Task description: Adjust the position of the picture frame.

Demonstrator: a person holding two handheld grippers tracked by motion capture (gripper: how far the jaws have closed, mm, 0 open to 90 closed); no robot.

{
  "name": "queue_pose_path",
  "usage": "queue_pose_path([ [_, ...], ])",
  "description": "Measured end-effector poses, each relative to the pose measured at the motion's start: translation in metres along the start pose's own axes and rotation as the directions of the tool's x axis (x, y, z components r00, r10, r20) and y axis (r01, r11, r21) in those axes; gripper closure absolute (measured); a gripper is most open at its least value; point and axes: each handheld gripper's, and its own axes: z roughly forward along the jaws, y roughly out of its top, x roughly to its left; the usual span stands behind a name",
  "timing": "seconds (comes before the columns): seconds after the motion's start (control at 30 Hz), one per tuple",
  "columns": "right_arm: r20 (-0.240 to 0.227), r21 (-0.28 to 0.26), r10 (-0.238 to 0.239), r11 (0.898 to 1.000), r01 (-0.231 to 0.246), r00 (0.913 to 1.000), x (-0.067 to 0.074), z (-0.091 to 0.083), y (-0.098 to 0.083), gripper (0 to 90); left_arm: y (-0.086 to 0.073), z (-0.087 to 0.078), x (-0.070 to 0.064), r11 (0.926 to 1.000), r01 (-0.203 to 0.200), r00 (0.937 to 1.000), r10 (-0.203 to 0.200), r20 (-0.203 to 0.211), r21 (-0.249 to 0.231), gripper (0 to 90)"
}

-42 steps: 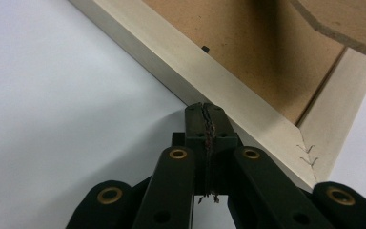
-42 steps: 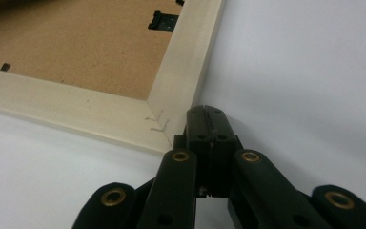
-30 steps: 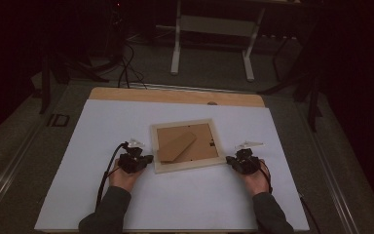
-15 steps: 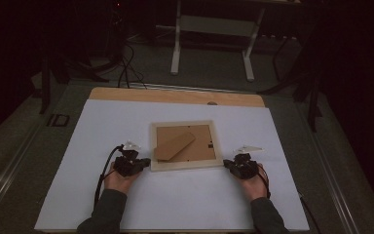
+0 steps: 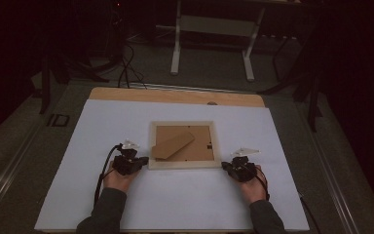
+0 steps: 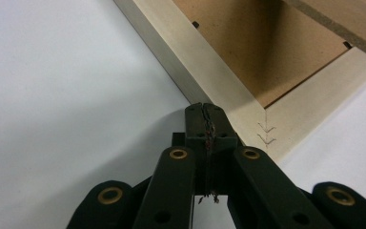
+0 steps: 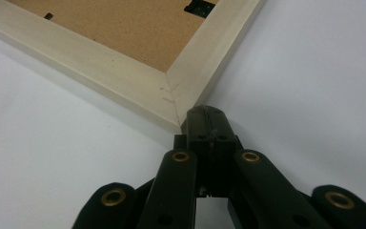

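1. Person's forearms come in from the near table edge, one gripper per hand.
2. Left gripper (image 5: 137,163): jaws clenched together, nothing between them. Tips sit at the near-left corner of the picture frame (image 5: 182,145); in the left gripper view (image 6: 205,110) they meet the frame's outer edge right by the stapled mitre joint.
3. Right gripper (image 5: 230,167): jaws likewise pressed closed, holding nothing. In the right gripper view (image 7: 206,114) the tips sit at the near-right corner, next to the mitre seam.
4. Picture frame: pale wood, lying face down and flat on the white sheet (image 5: 175,200), roughly mid-table, between the two grippers.
5. Brown backing board (image 5: 197,146) sits inside the frame; its easel flap (image 5: 172,145) lies diagonally across it.
6. Beyond the sheet: bare wood strip of the table (image 5: 175,95) at the far edge.
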Motion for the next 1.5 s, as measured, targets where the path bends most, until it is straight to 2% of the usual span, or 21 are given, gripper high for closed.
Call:
queue_pose_path([
  [0.37,0.005,0.006,-0.004,1.000,0.004,1.0000,0.004,-0.001,0.000,90.0,0.001,0.002,0.004,0.9997,0.022,0.9997,-0.022,-0.004,-0.010,90.0],
  [0.6,-0.002,0.003,-0.019,1.000,0.019,0.9998,0.011,0.001,0.001,90.0,0.001,-0.001,0.007,0.9989,0.046,0.9987,-0.046,-0.022,-0.010,90.0],
  [0.97,0.013,-0.010,0.001,1.000,-0.001,0.9999,0.010,0.005,0.003,90.0,-0.004,-0.006,0.001,0.9997,0.025,0.9988,-0.025,-0.041,0.002,90.0],
  [1.17,-0.022,-0.021,0.038,0.999,-0.039,0.9990,0.003,0.010,0.006,90.0,-0.006,-0.008,-0.001,0.9995,0.032,0.9985,-0.031,-0.044,0.005,90.0],
  [1.5,-0.012,-0.026,0.041,0.999,-0.041,0.9991,0.004,0.013,0.009,90.0,-0.008,-0.011,-0.001,0.9995,0.030,0.9983,-0.030,-0.049,0.006,90.0],
])
